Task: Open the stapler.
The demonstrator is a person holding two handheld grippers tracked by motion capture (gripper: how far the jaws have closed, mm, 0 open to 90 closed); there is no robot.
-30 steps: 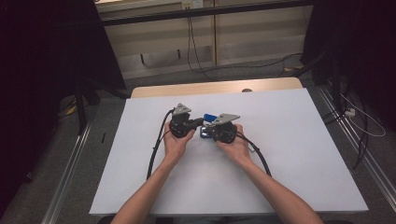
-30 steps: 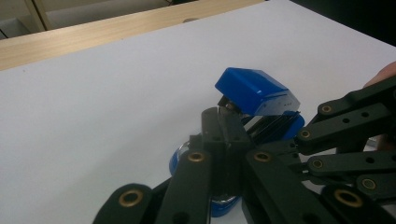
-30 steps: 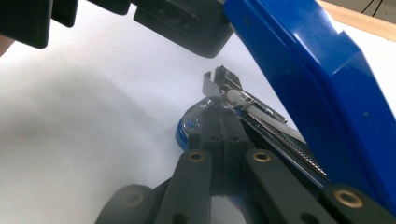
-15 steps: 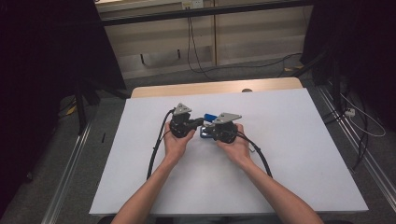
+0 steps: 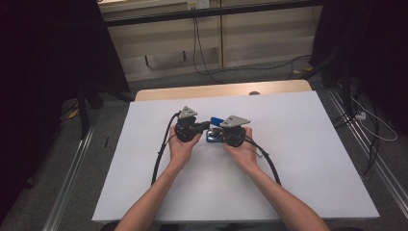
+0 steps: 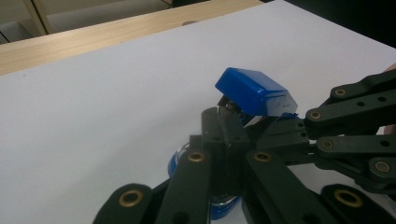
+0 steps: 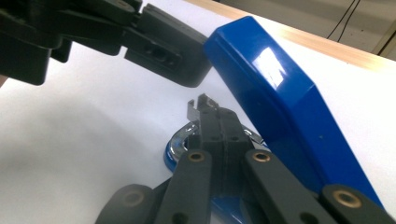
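Left tool [image 5: 204,126]: held in the person's left hand [image 5: 182,146] just left of the worktop's middle, pointing toward 3 o'clock; its jaws are pressed together, tips meeting the stapler from the left; in the left gripper view the closed tips sit right under the raised blue lid, and whether they pinch a part of it cannot be told

Left cable [image 5: 161,153]: black, looping from the left tool toward 7 o'clock along the forearm

Stapler [image 5: 216,130]: blue, lying at the middle of the worktop between the two tools; its lid [image 6: 254,92] is swung up and tilted, with the metal staple channel [image 7: 198,108] bared below it and the blue base [image 7: 170,158] resting on the white surface

Right tool [image 5: 217,136]: held in the right hand [image 5: 242,150], pointing toward 9 o'clock at the stapler; jaws pressed together, their tips at the metal channel under the lid in the right gripper view; a real pinch cannot be told

Right cable [image 5: 267,161]: black, trailing toward 5 o'clock

Worktop [image 5: 312,159]: white sheet over a wooden top, whose bare wood edge [image 5: 216,90] shows at 12 o'clock
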